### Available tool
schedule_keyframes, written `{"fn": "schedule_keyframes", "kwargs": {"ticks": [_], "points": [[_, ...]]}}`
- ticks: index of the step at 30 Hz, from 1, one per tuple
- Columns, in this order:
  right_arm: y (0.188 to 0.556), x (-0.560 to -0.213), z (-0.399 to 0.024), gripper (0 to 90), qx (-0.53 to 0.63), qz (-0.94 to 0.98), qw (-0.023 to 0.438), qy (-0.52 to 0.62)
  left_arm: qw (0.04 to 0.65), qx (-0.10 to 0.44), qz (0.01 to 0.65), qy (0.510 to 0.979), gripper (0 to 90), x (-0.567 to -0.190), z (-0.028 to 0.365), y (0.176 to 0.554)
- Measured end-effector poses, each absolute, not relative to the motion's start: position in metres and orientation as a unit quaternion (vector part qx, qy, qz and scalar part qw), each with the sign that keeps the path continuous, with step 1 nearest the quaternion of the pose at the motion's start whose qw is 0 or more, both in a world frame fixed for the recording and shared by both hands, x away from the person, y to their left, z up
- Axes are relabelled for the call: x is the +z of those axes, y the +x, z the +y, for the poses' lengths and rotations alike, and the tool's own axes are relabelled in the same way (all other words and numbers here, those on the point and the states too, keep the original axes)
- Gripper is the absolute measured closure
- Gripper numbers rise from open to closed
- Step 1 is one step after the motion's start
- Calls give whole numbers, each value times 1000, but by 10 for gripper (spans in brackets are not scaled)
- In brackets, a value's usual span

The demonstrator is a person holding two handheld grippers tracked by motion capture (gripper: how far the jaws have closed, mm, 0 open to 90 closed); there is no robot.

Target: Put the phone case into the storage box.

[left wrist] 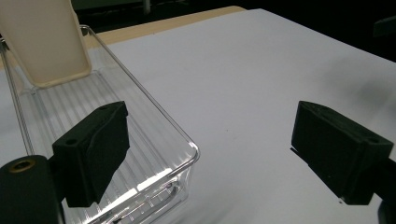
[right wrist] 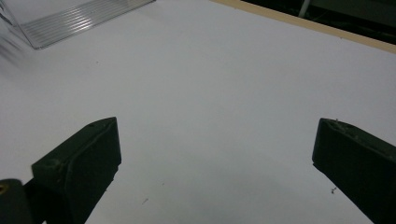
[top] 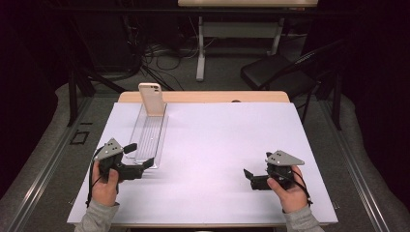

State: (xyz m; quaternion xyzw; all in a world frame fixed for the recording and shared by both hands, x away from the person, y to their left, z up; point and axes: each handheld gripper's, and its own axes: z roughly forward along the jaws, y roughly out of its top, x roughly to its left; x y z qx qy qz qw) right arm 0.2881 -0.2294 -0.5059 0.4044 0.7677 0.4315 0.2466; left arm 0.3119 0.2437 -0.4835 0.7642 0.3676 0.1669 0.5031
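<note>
A long clear ribbed tray (top: 151, 133) lies at the left of the white table. A beige phone case (top: 152, 99) stands tilted against the tray's far end, and it is also seen in the left gripper view (left wrist: 46, 42). My left gripper (top: 140, 155) is open at the tray's near end. In the left gripper view (left wrist: 212, 121) one jaw hangs over the tray's floor (left wrist: 154, 140) and the other over bare table, with the tray's near corner between them and unpressed. My right gripper (top: 249, 179) is open low over the table at the front right, with nothing between its jaws (right wrist: 217, 135).
The white tabletop (top: 222, 140) stretches wide between the two grippers. A wooden strip (top: 208, 96) runs along the table's far edge. Beyond it stand a black chair (top: 280, 72) and another table's legs on a floor with cables. The tray's corner (right wrist: 79, 18) lies far from the right gripper.
</note>
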Motion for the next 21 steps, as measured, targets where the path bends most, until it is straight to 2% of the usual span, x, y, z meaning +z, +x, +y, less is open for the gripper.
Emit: {"fn": "schedule_keyframes", "kwargs": {"ticks": [21], "points": [[288,-518,-221,17,427,778,239,394,502,170,371,762,115,-488,246,314]]}}
